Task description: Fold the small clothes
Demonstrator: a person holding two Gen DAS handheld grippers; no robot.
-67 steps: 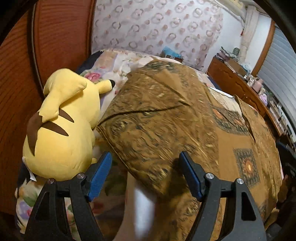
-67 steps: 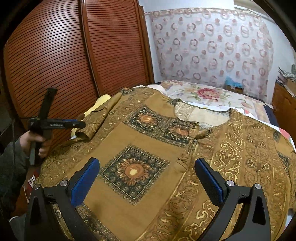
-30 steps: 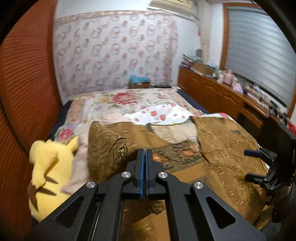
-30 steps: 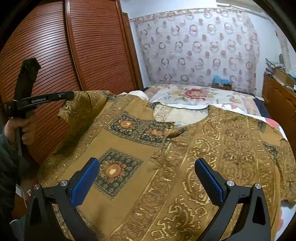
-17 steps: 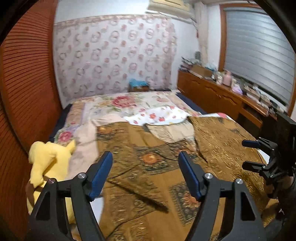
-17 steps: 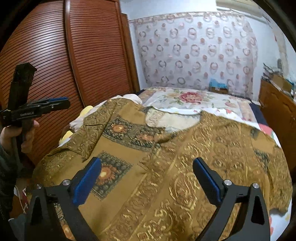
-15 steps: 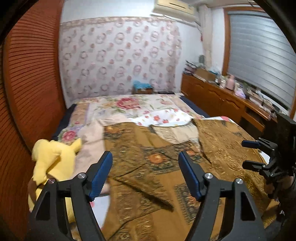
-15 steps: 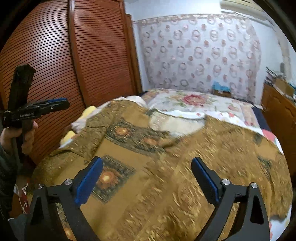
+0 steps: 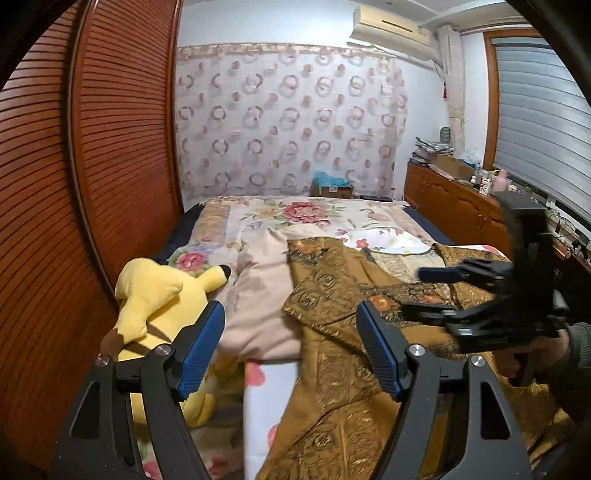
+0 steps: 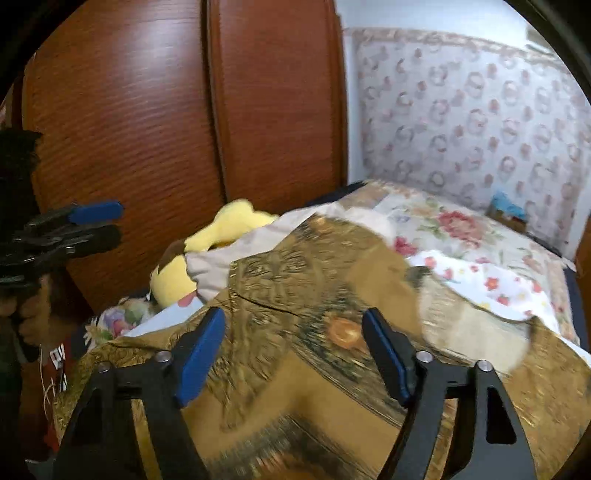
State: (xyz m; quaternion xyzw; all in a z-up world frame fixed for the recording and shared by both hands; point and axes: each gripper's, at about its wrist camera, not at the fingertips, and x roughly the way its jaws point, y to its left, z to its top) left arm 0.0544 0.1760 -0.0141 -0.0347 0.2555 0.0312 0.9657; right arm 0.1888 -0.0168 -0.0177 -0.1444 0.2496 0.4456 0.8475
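A yellow plush toy (image 9: 159, 295) lies at the left edge of the bed (image 9: 295, 214), beside the brown slatted wardrobe doors (image 9: 92, 184). A beige blanket (image 9: 258, 306) touches the toy. A patterned curtain (image 9: 288, 125) hangs behind the bed, an air conditioner (image 9: 391, 33) above it.

No text, label, brand, number or sign can be read in either view. The air conditioner (image 9: 391, 27) on the wall far beyond the tongs carries no mark that can be made out. The small boxes and bottles on the sideboard (image 9: 454, 192), off to the right of the tongs, are too small to read. A red-and-white item (image 10: 59, 360) at the left edge of the right wrist view, beside the blurred tongs, may bear print, but motion blur leaves it illegible.
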